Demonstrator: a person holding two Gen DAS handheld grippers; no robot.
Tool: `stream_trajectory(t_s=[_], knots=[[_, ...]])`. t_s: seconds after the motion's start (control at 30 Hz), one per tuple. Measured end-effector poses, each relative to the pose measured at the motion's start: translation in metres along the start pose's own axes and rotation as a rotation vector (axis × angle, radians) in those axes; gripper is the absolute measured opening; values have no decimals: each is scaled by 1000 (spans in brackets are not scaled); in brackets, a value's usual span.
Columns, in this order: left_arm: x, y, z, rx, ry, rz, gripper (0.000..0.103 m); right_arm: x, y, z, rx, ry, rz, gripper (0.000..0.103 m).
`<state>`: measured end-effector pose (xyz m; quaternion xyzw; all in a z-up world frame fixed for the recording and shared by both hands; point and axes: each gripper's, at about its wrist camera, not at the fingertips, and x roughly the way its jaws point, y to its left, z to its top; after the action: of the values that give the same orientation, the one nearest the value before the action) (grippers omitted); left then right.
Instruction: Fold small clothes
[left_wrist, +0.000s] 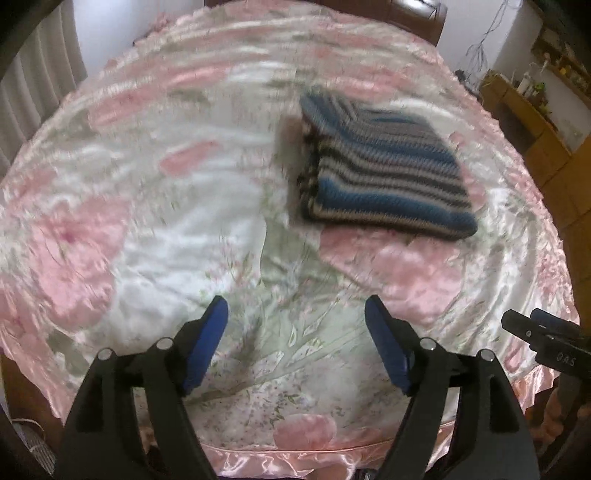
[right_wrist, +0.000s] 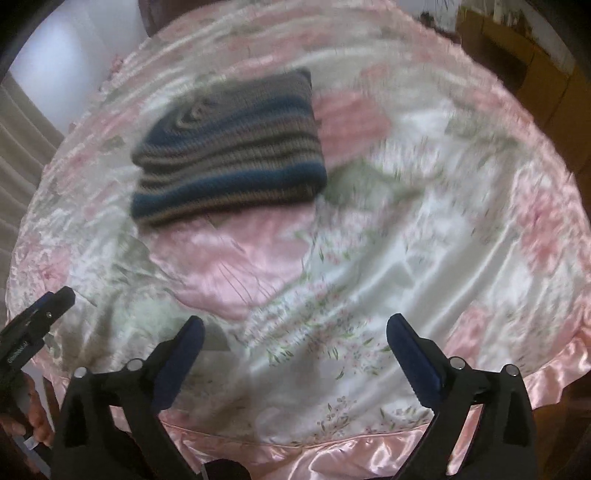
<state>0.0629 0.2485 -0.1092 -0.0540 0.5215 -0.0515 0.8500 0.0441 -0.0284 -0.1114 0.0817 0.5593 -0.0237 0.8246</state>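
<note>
Lying folded into a thick rectangular pad, the striped knit garment (left_wrist: 384, 166) rests on the pink floral satin cover (left_wrist: 147, 206), well beyond both grippers and touching neither. Its blue, grey and dark stripes run along its long axis, which in the left wrist view slants from upper left to lower right; the stacked folded edges face left there. In the right wrist view the garment (right_wrist: 229, 158) sits left of centre, its long axis nearly level; motion blur obscures how many layers it has, probably several. Left gripper (left_wrist: 295, 310): fingers spread wide, empty, above the cover. Right gripper (right_wrist: 295, 328): likewise released and empty. Only the left wrist view shows wooden shelving (left_wrist: 524, 122); only the right shows a hand (right_wrist: 33, 424) at the lower left edge.
</note>
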Motion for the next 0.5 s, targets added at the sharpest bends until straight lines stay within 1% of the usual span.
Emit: stream_trajectory(t_s=[0.03,0.13,0.23,0.37,0.5], knots=[[-10,-2,3,-1,-19,-5,80,-7,3,1,-4,-15,-6,99],[-31,-7,10,11,-62,12,82,-30,11,4,-18,-60,-21,99],[-53,-11,13,32,-108,33,84,-48,15,5,-23,-94,-16,99],[-77,-15,18,50,-161,66,87,-69,23,4,-27,-135,-24,99],[-98,-16,17,64,-202,79,89,-85,31,0,-43,-157,-36,99]])
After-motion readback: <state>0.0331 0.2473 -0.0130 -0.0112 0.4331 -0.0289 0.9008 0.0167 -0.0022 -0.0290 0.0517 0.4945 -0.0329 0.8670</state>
